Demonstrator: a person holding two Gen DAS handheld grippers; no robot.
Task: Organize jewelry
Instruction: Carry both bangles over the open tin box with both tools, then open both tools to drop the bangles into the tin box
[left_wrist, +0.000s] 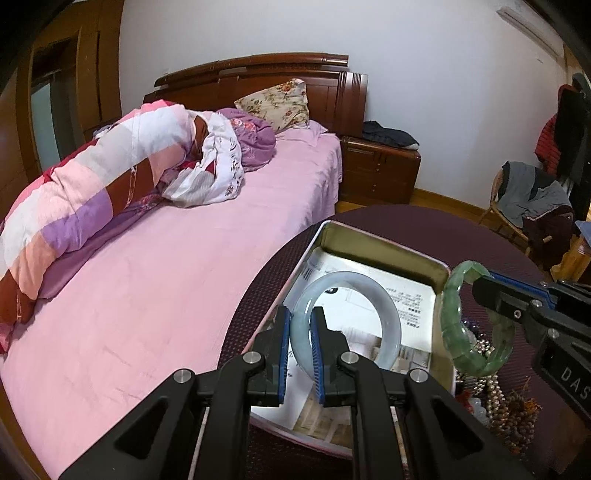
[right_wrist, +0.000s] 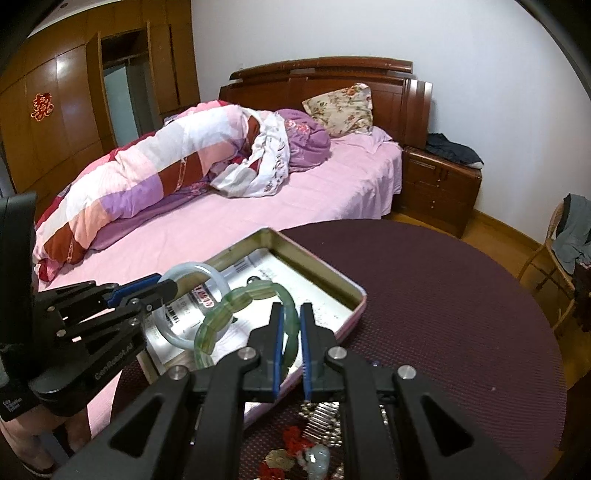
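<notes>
The left gripper (left_wrist: 300, 345) pinches the pale bangle (left_wrist: 373, 291) at its rim, fingers narrow on it, and holds it upright above the tin tray (left_wrist: 384, 248). The right gripper (right_wrist: 290, 345) has its fingers closed on the green segmented bracelet (right_wrist: 255, 291), which also stands on edge, over the tray side at about 3 o'clock in the left wrist view.

The main risk, as a judgement, is a fall. The pale bangle looks like smooth hard stone, and only a thin part of it is between the pads; if the grip loosens high above the metal floor, it could drop and crack. The two pieces are near each other, so they could knock together if both hands go down at the same time. The green bracelet seems made of links, so it may sag or twist when it is released. It could also land on the tray rim and slide out.

The tray lies on a dark round table (right_wrist: 461, 295) beside the bed (left_wrist: 166, 277). Inside it there is a printed paper sheet (left_wrist: 406, 295) as lining; no other jewelry is visible in it. Outside the tray, at about 5 o'clock of it, lies a loose pile of bead strings (left_wrist: 495, 391), with a red cord (right_wrist: 291, 437) and a small jade pendant (right_wrist: 317, 458), not yet sorted.
</notes>
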